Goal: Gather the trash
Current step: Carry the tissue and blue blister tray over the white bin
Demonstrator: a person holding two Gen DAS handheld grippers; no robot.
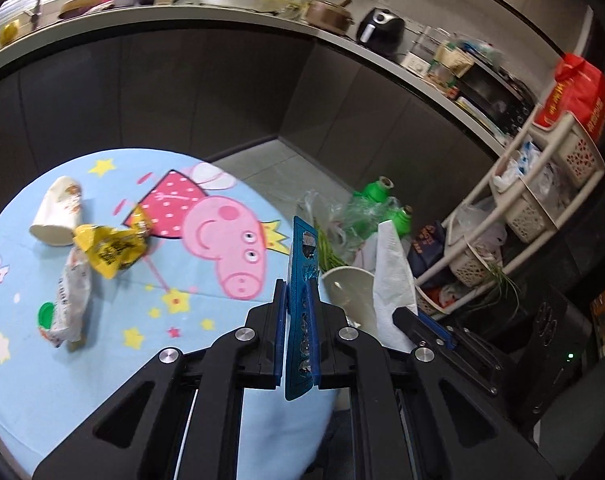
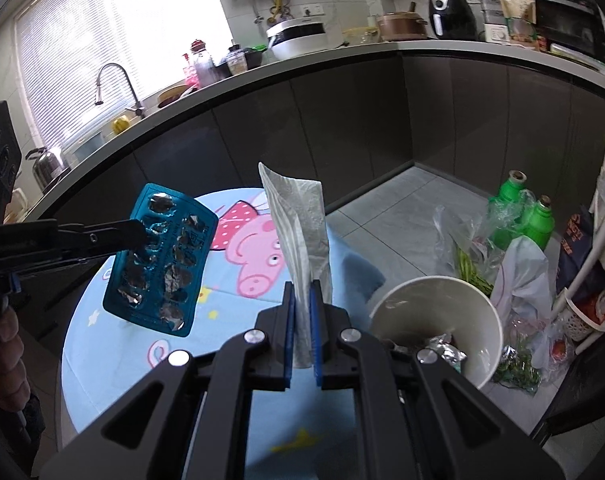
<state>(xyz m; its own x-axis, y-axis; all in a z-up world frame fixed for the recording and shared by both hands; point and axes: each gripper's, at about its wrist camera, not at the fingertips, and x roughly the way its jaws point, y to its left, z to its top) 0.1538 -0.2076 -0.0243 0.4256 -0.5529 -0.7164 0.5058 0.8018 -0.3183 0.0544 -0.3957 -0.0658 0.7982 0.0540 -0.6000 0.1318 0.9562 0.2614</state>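
Observation:
My left gripper (image 1: 298,292) is shut on a blue blister pack (image 1: 302,264) with torn foil, held edge-on above the round table; the right wrist view shows the same blister pack (image 2: 160,260) flat-on, clamped by the left gripper (image 2: 140,234). My right gripper (image 2: 302,292) is shut on a folded white paper napkin (image 2: 298,224) that stands upright, also visible as the napkin (image 1: 392,280) in the left wrist view. A white paper bucket (image 2: 482,320) with foil scraps inside sits just right of the table. On the cloth lie a paper cup (image 1: 58,212), a yellow wrapper (image 1: 110,248) and a white packet (image 1: 72,292).
The table wears a blue cartoon-pig cloth (image 1: 206,240). On the floor to the right stand green bottles (image 2: 518,216), plastic bags with greens (image 2: 470,264) and a white basket rack (image 1: 542,184). A dark cabinet run with a laden counter (image 2: 342,52) curves behind. A hand (image 2: 6,360) shows at the left.

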